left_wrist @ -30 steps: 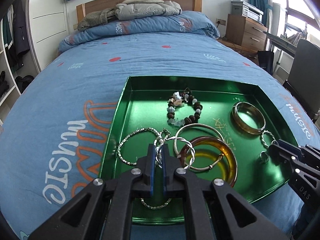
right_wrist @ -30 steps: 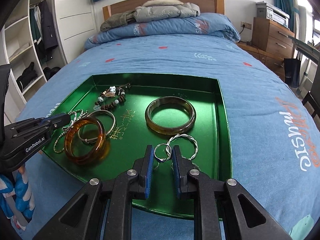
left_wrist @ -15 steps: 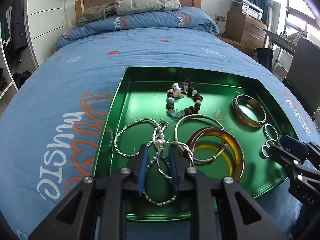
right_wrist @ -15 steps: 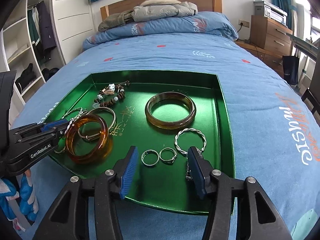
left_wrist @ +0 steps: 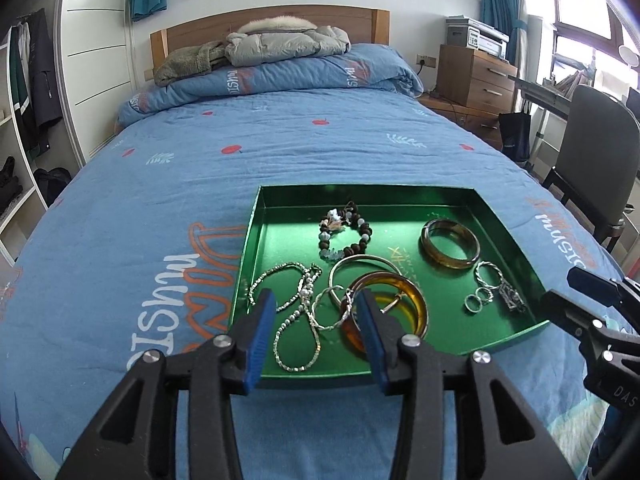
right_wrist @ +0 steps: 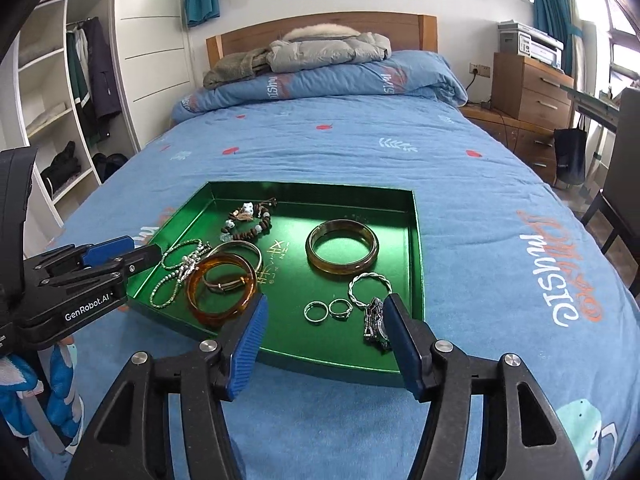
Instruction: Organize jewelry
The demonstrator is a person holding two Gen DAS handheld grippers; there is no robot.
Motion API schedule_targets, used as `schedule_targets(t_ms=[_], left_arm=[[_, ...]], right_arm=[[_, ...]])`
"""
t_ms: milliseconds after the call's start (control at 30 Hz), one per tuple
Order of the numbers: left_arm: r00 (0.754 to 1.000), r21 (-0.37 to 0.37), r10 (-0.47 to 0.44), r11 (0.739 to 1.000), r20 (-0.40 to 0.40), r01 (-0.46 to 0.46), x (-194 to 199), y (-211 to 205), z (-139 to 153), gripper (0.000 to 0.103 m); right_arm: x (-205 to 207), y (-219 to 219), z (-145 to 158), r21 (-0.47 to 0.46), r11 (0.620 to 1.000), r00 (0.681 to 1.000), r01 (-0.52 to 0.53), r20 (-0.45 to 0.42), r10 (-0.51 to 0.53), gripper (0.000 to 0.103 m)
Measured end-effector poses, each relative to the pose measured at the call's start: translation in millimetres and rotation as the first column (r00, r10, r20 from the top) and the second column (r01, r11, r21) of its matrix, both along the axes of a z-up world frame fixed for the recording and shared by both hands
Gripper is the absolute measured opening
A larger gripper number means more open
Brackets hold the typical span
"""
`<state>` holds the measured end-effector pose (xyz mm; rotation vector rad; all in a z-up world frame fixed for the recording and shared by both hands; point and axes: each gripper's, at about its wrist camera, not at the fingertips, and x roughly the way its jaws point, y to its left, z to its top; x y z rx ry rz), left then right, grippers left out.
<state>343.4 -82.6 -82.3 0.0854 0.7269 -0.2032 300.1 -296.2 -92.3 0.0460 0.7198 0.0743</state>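
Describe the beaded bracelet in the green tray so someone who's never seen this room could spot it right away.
On the blue bedspread lies a shallow green metal tray. The dark brown beaded bracelet sits near its far left corner, toward the headboard. It alone is strung from separate dark and pale beads with a small white charm; its neighbours are smooth bangles and silver chains.

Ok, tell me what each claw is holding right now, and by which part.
Nothing is held. The left claw and right claw are both opening, pads clear of the jewelry, which all lies in the green tray.
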Motion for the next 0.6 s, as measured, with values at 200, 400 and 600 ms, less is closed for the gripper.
schedule_targets(t_ms=[200, 400, 600], left_arm=[[0.999, -0.006, 0.012, 1.0, 0.05, -0.012, -51.0, 9.2, 28.6, 0.051], [0.996, 0.019, 0.024, 0.999, 0.09, -0.026, -104.4, 18.1, 48.4, 0.052], [0.989, 0.03, 0.038, 0.999, 0.142, -0.043, -155.8, 27.4, 67.3, 0.052]], right_arm=[[-42.5, 2.0, 30.0, 0.003, 1.0, 0.999, 0.003, 0.048, -0.003, 0.07], [-93.1, 7.4, 54.8, -0.012, 1.0, 0.996, 0.006, 0.092, -0.005, 0.081], [-143.5, 16.0, 73.6, -0.02, 1.0, 0.991, -0.001, 0.132, 0.003, 0.091]])
